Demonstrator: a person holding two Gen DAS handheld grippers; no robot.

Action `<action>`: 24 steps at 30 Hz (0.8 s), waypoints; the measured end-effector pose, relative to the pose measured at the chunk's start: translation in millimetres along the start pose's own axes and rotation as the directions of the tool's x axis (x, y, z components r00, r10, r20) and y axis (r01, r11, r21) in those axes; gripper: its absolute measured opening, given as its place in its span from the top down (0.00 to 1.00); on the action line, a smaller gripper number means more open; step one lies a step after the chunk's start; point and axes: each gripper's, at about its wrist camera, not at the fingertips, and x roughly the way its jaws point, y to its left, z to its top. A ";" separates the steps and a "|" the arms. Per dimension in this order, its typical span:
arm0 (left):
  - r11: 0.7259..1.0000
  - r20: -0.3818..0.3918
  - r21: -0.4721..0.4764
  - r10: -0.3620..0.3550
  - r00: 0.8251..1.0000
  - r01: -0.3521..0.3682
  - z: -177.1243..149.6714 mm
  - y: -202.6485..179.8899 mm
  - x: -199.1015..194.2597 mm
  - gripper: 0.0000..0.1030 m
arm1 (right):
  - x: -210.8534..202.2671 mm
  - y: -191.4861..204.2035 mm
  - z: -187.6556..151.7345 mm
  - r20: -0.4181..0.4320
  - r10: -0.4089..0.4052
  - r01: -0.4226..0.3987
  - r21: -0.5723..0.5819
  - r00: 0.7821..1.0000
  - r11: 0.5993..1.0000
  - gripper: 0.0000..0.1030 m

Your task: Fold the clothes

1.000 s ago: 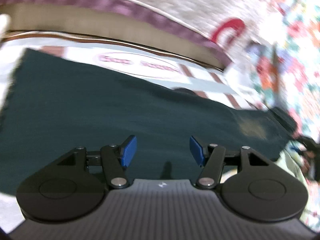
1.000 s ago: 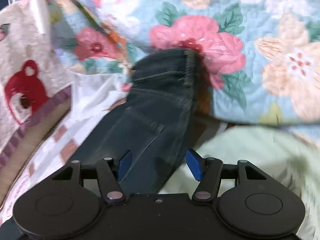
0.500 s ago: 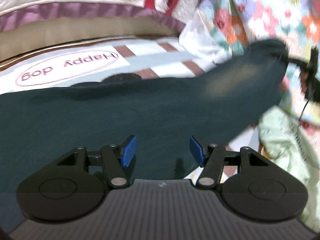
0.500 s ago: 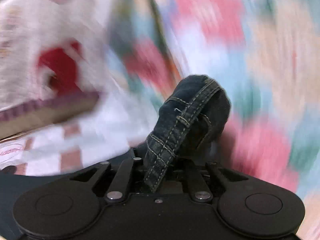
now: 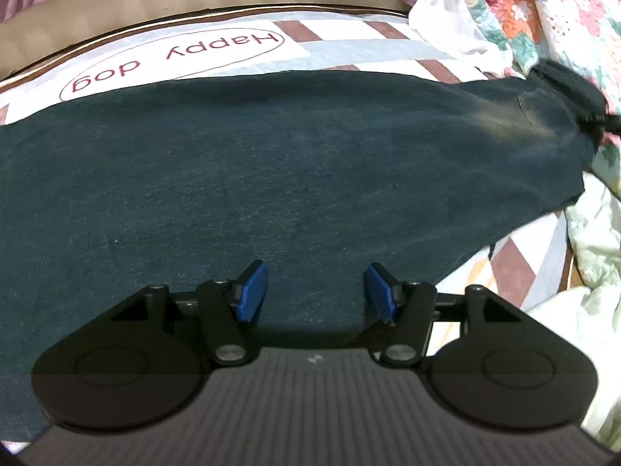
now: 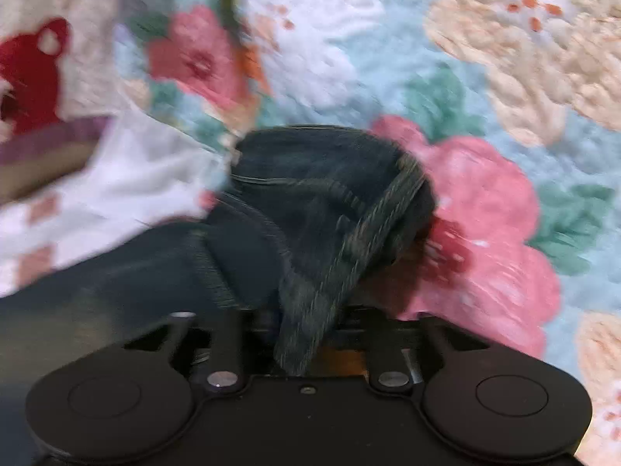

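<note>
Denim waistband (image 6: 310,310) hiding right hand-held gripper (image 6: 306,334)

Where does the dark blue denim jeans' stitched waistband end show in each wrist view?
Left wrist view: far right edge, the dark bunched waistband end, beyond the open left gripper.
Right wrist view: centre, waistband end clamped in the right gripper.
Shared landmark: floral quilt.

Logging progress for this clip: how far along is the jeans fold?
Done: jeans lie spread flat on the bed sheet. In hand: right gripper is shut on the bunched waistband end; left gripper is open over the leg. Left: no fold visible yet.
</note>
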 end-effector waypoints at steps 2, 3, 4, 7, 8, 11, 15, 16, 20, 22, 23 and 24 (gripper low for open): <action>1.000 0.006 -0.006 0.004 1.000 -0.004 0.2 0.7 1.7 0.45 | -0.5 5.2 -6.6 -0.012 -0.046 0.046 -0.006 0.999 0.999 0.52; 1.000 0.009 -0.007 0.006 1.000 -0.006 0.1 1.0 2.5 0.45 | -0.7 7.8 -9.9 -0.018 -0.069 0.069 -0.010 0.997 0.998 0.50; 1.000 0.010 -0.011 0.005 1.000 -0.005 0.3 1.6 2.9 0.45 | -1.0 10.4 -13.1 -0.024 -0.092 0.092 -0.013 0.995 0.996 0.50; 1.000 0.010 -0.029 -0.004 1.000 0.004 1.7 3.9 3.5 0.44 | -9.6 27.1 -30.1 -0.034 -0.027 0.024 -0.078 0.999 0.997 0.49; 0.999 0.010 -0.035 -0.007 1.000 0.007 2.2 4.7 3.7 0.44 | -12.9 33.1 -36.1 -0.039 0.001 -0.005 -0.102 0.999 0.995 0.49; 0.998 0.011 -0.053 -0.016 1.000 0.016 3.6 7.0 4.3 0.44 | -22.6 51.0 -54.0 -0.056 0.084 -0.093 -0.172 0.995 0.981 0.51; 0.997 0.011 -0.078 -0.028 1.000 0.029 5.4 10.1 5.2 0.44 | -35.7 75.0 -77.9 -0.087 0.192 -0.208 -0.261 0.978 0.943 0.52; 0.996 0.012 -0.083 -0.031 0.999 0.032 5.7 11.0 5.3 0.44 | -38.9 81.0 -83.9 -0.097 0.217 -0.236 -0.283 0.971 0.930 0.53; 0.993 0.015 -0.106 -0.044 0.999 0.046 5.7 14.6 5.7 0.44 | -51.9 104.9 -107.8 -0.140 0.317 -0.346 -0.363 0.938 0.865 0.63; 0.992 0.017 -0.117 -0.051 0.999 0.053 5.8 16.5 5.8 0.44 | -48.7 102.4 -109.4 -0.183 0.332 -0.373 -0.276 0.925 0.886 0.89; 0.991 0.018 -0.121 -0.052 0.998 0.054 6.0 17.1 5.9 0.44 | -49.1 95.1 -112.1 -0.195 0.348 -0.382 -0.183 0.917 0.906 0.89; 0.991 0.018 -0.125 -0.053 0.998 0.055 6.2 17.6 6.0 0.44 | -48.4 86.7 -115.0 -0.203 0.370 -0.393 -0.086 0.907 0.916 0.90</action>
